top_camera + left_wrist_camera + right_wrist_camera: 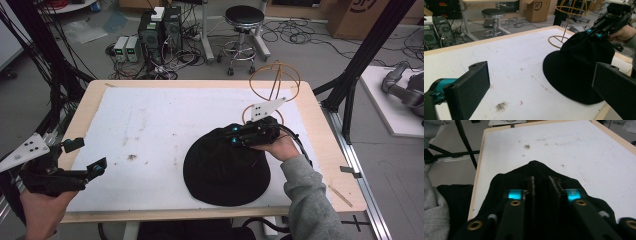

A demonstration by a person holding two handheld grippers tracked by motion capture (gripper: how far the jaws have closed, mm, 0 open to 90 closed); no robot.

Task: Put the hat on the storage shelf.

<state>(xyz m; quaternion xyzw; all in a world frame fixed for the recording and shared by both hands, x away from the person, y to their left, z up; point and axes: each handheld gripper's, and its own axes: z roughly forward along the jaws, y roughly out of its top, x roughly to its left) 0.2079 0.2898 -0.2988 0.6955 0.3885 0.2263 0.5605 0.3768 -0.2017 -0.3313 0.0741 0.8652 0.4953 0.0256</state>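
A black fabric hat [225, 170] lies on the white mat [150, 125], toward the table's right front. My right gripper [233, 136] sits on the hat's far upper side. In the right gripper view, the right gripper [543, 180] has its jaws nearly together, pinching a ridge of the hat [536, 168] between its pads. The left gripper view shows that gripper [596, 32] at the top of the hat [576, 65]. My left gripper [87, 156] hovers at the table's left front edge, open, with nothing between its jaws [541, 72].
A thin wire hat stand [274, 80] rises at the far right of the table, just behind the hat. The mat carries some dirt smudges [132, 157]. Beyond the table are a stool [244, 20], computer towers [160, 30] and floor cables. Black frame struts [370, 45] flank the table.
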